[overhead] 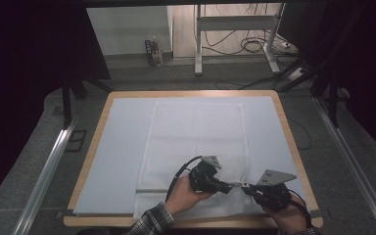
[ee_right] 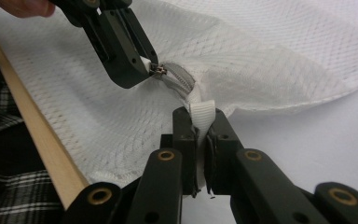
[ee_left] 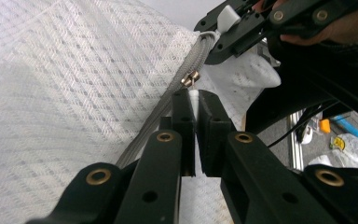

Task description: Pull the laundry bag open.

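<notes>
Zipper pull (ee_left: pixel 193 95) clenched in left claw (ee_left: pixel 196 100) tips — right claw (ee_right: pixel 201 122) grasping white loop (ee_right: pixel 202 114) of mesh bag (ee_right: pixel 270 60) just beside.

A lab: dark curtains (overhead: pixel 24 73), floor cables (overhead: pixel 247 44), metal rails (overhead: pixel 44 181).

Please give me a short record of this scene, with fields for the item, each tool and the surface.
item: white mesh bag with a grey zipper, lying flat
left tool: shut on the zipper pull
right tool: shut on the white fabric tab at the zipper's end
surface: pale mat on a wood-edged table
</notes>
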Demonstrator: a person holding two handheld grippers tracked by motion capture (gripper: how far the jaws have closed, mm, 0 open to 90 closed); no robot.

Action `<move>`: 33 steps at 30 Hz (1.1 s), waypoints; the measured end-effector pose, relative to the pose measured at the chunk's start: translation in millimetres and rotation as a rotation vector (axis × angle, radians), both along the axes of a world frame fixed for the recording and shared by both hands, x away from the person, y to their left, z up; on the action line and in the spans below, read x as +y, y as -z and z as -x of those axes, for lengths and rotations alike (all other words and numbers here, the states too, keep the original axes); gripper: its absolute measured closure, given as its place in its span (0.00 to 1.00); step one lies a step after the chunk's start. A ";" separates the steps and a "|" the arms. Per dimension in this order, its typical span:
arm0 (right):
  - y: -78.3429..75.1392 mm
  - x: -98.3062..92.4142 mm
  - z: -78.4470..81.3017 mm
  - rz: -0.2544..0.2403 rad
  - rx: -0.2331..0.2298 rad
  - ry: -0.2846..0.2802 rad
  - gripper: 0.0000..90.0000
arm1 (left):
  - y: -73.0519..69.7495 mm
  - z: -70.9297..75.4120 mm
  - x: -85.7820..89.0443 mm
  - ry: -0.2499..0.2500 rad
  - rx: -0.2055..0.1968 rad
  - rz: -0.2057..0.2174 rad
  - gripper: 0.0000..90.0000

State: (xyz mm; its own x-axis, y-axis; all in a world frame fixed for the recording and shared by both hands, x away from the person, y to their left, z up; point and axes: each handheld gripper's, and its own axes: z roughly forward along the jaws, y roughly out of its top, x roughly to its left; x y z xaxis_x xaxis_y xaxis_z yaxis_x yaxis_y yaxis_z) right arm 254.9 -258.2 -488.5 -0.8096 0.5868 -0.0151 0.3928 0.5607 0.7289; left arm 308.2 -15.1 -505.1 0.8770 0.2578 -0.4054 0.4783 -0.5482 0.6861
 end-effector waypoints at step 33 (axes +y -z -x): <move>-1.0 -1.3 0.4 0.014 -0.004 -0.007 0.94 | 0.3 2.3 21.0 -0.014 -0.029 -0.025 0.97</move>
